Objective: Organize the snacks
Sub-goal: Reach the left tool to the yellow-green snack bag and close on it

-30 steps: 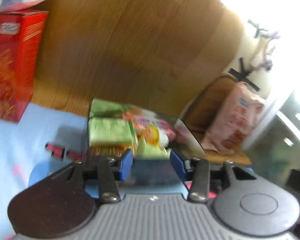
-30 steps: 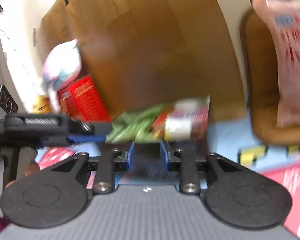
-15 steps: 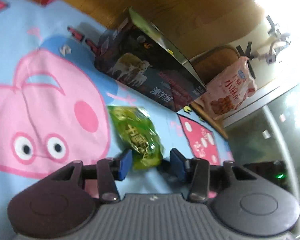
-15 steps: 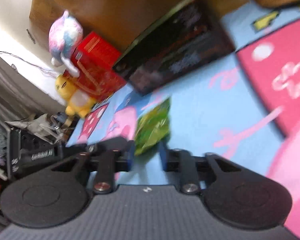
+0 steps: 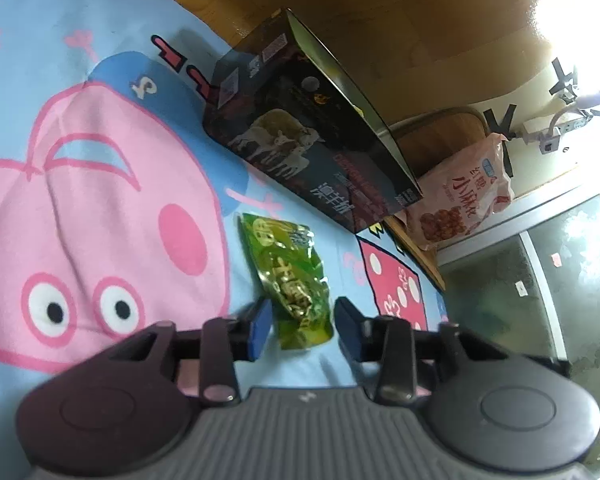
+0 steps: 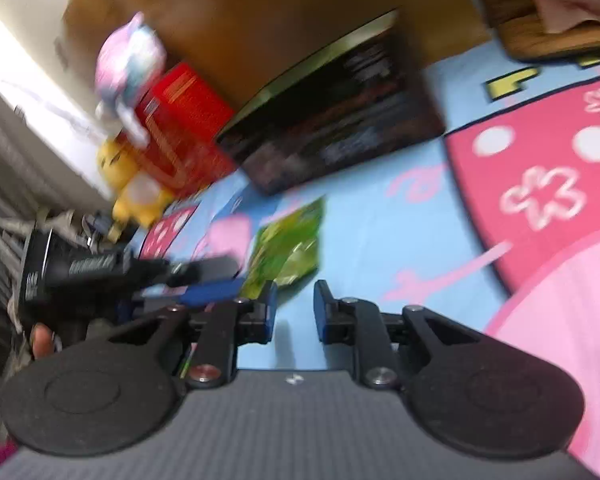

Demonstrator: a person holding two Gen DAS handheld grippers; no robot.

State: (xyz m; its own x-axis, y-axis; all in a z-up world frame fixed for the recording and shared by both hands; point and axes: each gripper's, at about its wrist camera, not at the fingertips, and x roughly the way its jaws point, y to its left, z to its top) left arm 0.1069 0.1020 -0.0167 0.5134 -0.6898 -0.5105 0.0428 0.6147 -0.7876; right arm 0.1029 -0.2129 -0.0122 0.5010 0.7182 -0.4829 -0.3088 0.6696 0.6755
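Note:
A green snack packet [image 5: 290, 276] lies flat on the blue cartoon mat [image 5: 80, 80]. My left gripper [image 5: 302, 326] is open, its blue pads on either side of the packet's near end, not closed on it. A dark open box [image 5: 312, 152] stands behind the packet. In the right wrist view the same packet [image 6: 288, 248] lies just ahead and left of my right gripper [image 6: 295, 312], which is open and empty. The dark box [image 6: 340, 128] stands beyond. The left gripper's body [image 6: 112, 272] reaches in from the left beside the packet.
A pink snack bag [image 5: 464, 196] sits on a wooden seat [image 5: 440, 136] at the right. A red carton [image 6: 184, 124], a yellow plush [image 6: 136, 184] and a pink plush [image 6: 128, 64] stand at the mat's left. Wooden floor lies behind the box.
Both grippers dropped from looking into the box of snacks down to the mat. The left gripper has closed in on the green packet and opened a little wider.

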